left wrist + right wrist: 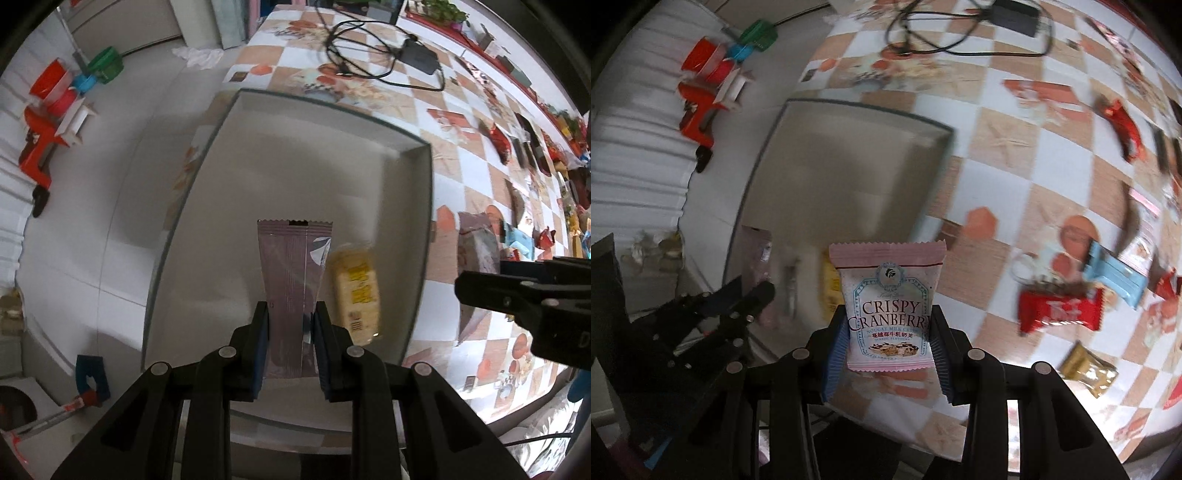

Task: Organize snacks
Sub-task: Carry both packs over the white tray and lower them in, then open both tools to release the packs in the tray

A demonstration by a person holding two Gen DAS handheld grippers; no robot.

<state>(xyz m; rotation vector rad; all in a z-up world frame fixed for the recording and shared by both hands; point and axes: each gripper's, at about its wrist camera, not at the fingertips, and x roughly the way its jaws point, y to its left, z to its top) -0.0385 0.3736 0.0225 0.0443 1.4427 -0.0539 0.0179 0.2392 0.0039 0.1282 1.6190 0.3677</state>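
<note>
Left tool [290, 328] clamped on a mauve snack wrapper [291, 277], pointing down over the white box [295, 110], so that packet is lined up to go in. One yellow snack pack [356, 291] lies in the box already, just beside the hanging wrapper; likely drop spot is the bare floor to its left. Right tool [888, 332] clamped on the pink Crispy Cranberry packet [888, 306], held face-up by its sides, over the table [997, 147] near the box edge, probably next in line. Left tool sits between it and the box, so the two could collide if both go in together. Further out on the table: red packet [1060, 310], blue packet [1115, 277], gold packet [1089, 373], unsorted. Far end: charger and cable [417, 55], clear of the work.
</note>
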